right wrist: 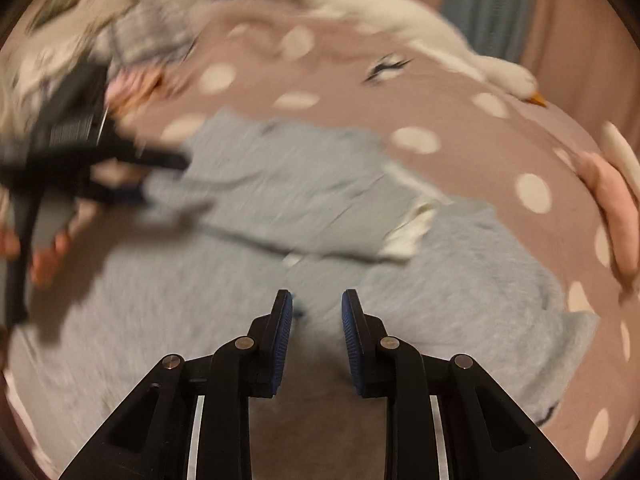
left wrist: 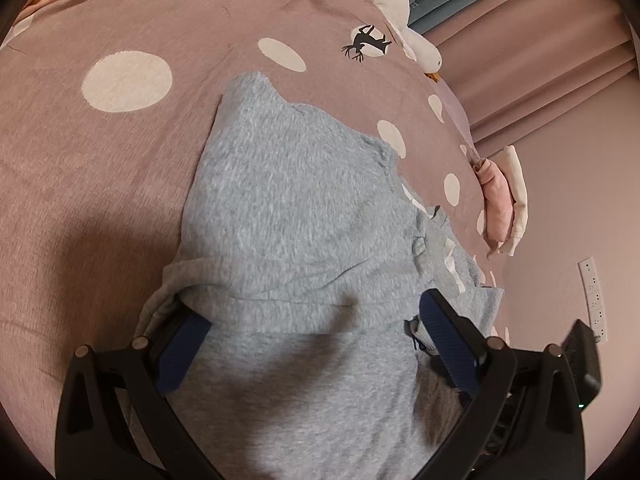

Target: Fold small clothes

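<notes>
A grey fleece garment (left wrist: 292, 208) lies on the pink spotted bed sheet (left wrist: 80, 168), partly folded over itself, with a white label showing at its right side. My left gripper (left wrist: 312, 322) is wide open just above the garment's near folded edge, holding nothing. In the blurred right wrist view the same garment (right wrist: 460, 300) fills the middle. My right gripper (right wrist: 316, 320) hovers over it, fingers a little apart and empty. The left gripper (right wrist: 132, 184) shows there at the garment's left edge.
A white goose plush (left wrist: 400, 12) lies at the bed's far edge. A folded pink and cream pile (left wrist: 504, 200) sits at the right edge of the bed. Pink curtains (left wrist: 540, 60) and a wall with sockets (left wrist: 594, 296) lie beyond.
</notes>
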`<state>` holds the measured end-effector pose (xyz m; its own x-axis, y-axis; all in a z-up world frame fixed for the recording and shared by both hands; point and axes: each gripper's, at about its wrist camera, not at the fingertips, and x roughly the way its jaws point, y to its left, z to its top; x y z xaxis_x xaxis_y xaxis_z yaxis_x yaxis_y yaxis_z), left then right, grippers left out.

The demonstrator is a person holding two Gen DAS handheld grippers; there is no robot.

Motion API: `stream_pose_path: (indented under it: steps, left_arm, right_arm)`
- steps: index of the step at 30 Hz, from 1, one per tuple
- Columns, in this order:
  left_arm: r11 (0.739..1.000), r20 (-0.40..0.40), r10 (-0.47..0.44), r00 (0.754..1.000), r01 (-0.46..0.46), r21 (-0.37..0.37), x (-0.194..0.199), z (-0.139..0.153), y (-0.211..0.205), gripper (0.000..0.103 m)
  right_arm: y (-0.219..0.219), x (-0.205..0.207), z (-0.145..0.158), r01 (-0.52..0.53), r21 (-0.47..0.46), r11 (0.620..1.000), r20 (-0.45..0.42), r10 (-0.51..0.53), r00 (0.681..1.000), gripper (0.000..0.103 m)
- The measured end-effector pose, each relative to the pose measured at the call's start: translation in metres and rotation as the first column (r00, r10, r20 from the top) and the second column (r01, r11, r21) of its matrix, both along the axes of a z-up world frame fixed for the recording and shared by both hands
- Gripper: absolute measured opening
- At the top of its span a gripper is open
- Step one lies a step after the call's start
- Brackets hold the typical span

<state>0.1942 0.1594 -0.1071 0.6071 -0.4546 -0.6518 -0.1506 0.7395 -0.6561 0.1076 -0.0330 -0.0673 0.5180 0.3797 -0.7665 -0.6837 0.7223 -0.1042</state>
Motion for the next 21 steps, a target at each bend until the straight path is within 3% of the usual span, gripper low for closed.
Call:
stream_pose_path:
  steps: [7, 10, 12, 16, 21]
  left_arm:
    - [1.000, -0.010, 0.002, 1.000, -0.003, -0.028, 0.002, -0.001, 0.003, 0.102]
    - [0.999, -0.007, 0.006, 1.000, -0.006, -0.034, 0.001, -0.002, 0.003, 0.102]
    - [0.999, -0.007, 0.006, 1.000, -0.006, -0.034, 0.001, -0.001, 0.003, 0.102]
    - [1.000, -0.012, 0.003, 1.000, -0.003, -0.029, 0.002, -0.002, 0.003, 0.102]
    - [1.000, -0.016, 0.009, 1.000, -0.009, -0.009, 0.002, -0.001, 0.000, 0.103]
  right_arm:
    - [0.018, 0.019, -0.017, 0.023, -0.108, 0.994, 0.067, -0.015, 0.998, 0.025]
    - [0.023, 0.010, -0.020, -0.005, -0.147, 0.989, 0.104, 0.021, 0.994, 0.016]
    - [0.014, 0.009, -0.010, -0.010, -0.103, 0.995, 0.094, 0.020, 0.995, 0.006]
    - [-0.007, 0.005, 0.018, -0.054, 0.031, 0.998, 0.029, 0.053, 0.998, 0.006]
    - [-0.007, -0.006, 0.012, -0.092, -0.028, 0.995, 0.010, 0.092, 0.996, 0.006]
